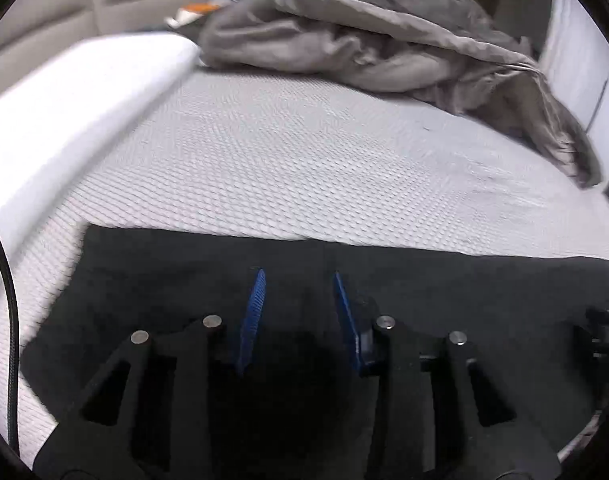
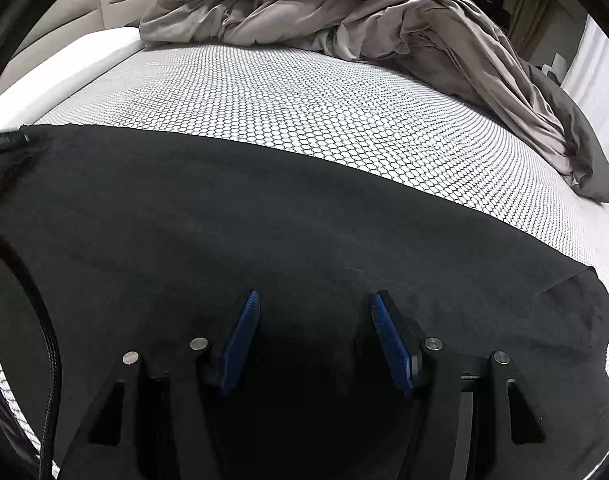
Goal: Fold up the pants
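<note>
The pants [image 2: 264,232] lie flat and dark across the lower half of both views, long axis running left to right, on the honeycomb mattress [image 2: 304,100]. In the right wrist view their far edge slants from the upper left down to the right, ending in a corner at the right of the frame; in the left wrist view the far edge crosses the middle almost level. The right gripper [image 2: 314,300] points down at the cloth with its jaws about half apart, nothing visibly pinched between the blue pads [image 2: 240,340]. The left gripper [image 1: 298,276] stands narrower, also with a clear gap and no cloth seen in it; whether either tip touches the fabric I cannot tell. Each gripper is over its own part of the pants, so neither is clearly nearer. Beyond the far edge the mattress is bare up to the duvet [image 2: 344,12] heaped at the top, which likely leaves room to fold away from the cameras.
</note>
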`<state>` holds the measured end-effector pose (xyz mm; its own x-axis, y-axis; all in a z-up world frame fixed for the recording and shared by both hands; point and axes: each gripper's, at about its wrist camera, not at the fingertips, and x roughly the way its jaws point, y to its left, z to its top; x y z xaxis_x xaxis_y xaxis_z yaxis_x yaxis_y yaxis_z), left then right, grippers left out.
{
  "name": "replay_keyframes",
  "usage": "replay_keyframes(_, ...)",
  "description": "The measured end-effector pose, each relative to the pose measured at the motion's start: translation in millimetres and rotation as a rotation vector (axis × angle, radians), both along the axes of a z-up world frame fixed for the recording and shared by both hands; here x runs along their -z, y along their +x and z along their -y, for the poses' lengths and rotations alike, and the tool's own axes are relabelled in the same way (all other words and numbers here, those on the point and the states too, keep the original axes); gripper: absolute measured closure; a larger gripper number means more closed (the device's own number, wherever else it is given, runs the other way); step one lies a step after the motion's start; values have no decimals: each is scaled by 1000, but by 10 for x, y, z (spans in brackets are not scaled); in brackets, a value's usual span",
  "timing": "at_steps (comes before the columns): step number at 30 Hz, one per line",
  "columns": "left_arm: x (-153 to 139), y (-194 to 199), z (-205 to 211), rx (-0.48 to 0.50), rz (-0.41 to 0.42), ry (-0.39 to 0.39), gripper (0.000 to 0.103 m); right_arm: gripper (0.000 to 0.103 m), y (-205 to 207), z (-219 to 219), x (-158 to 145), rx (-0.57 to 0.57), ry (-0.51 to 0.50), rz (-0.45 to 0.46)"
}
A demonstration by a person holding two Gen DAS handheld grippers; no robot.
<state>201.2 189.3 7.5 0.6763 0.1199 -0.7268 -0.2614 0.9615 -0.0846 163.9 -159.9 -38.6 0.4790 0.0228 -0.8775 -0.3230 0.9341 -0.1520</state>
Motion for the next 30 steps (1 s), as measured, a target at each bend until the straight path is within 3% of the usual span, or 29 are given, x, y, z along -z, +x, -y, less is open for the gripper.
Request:
replay_keyframes(3, 303, 17, -331, -154, -124, 63, 71, 43, -13, -36, 23, -12, -10, 2)
replay_keyframes(4, 376, -3, -456, -236, -146, 102, 79, 43, -6, -21, 30, -13, -7, 0)
replay_keyframes(6, 339, -114, -624, -296, -113, 70, 92, 43, 0, -5, 23, -15, 5, -5)
replay_keyframes(9, 190, -332, -606, -233, -43, 15, 92, 43, -21, -6, 15, -14, 2, -2)
replay_keyframes(12, 251, -482, -484, -36, -49, -74, 90, 43, -36, -30, 12, -19, -10, 1)
replay_keyframes(13, 305, -486, -406, -6, -70, -63, 89, 43, -26, -30, 13, -22, -12, 2)
replay_keyframes(15, 391, -513, -377, -30, -102, -2, 88, 43, -17, -36, 18, -25, -11, 1)
replay_keyframes(19, 281, -710, -571, -167, -75, 98, 93, 43, -12, -9, 18, -21, 5, -5)
replay_keyframes(21, 214, -874, -541, -137, -52, 56, 92, 43, -27, -10, 14, -23, 3, -4)
replay_keyframes(23, 211, -944, -368, 1, -43, -4, 91, 43, -28, -8, 13, -27, -3, -3)
replay_keyframes(24, 280, -940, -260, 67, -71, 9, 89, 43, -33, -5, 12, -29, -4, -3)
replay_keyframes(27, 413, -924, -277, 30, -113, 116, 86, 43, -27, -6, 14, -31, -6, -3)
replay_keyframes(30, 329, -1096, -537, -89, -79, 49, 88, 43, -28, -6, 14, -32, -6, -3)
